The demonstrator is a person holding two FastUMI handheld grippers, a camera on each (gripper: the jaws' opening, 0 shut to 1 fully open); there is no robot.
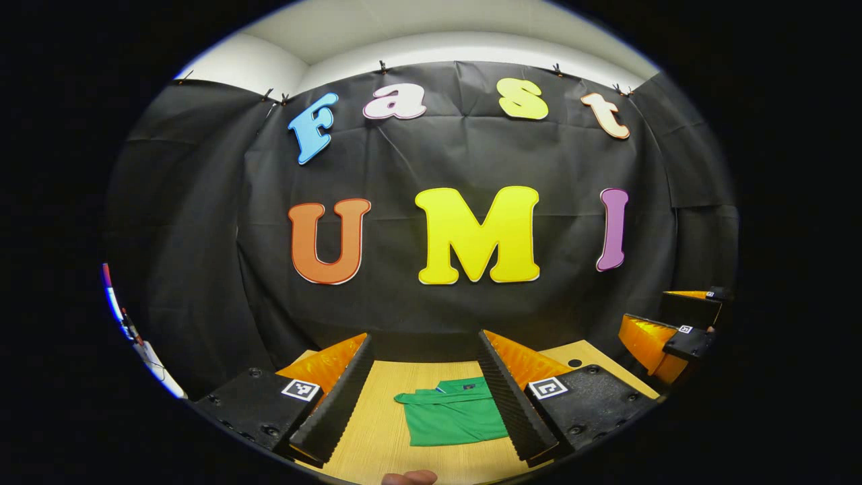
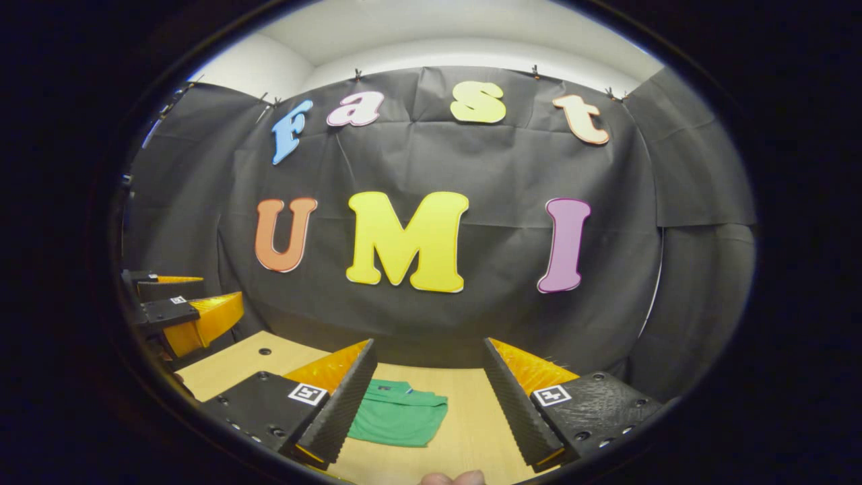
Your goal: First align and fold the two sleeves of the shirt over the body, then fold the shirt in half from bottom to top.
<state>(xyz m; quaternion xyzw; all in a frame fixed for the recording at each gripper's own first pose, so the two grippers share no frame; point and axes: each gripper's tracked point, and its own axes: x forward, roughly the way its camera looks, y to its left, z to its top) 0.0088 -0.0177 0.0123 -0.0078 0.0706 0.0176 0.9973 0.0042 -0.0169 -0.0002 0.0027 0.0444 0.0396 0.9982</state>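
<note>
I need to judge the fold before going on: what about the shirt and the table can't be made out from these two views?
- Left gripper view: the green shirt's right edge is hidden behind the left gripper's own finger.
- Right gripper view: the shirt's left part is hidden behind the right gripper's finger.
- Both views: the fold layers are too small to tell, and the near edge of the wooden table is cut off.

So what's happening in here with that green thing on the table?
A person holds a two-finger gripper in each hand above a wooden table. On it lies a green shirt, already folded into a compact rectangle with the collar showing at its far edge. The left gripper and the right gripper are both open and raised, touching nothing, so the folding looks finished.
</note>
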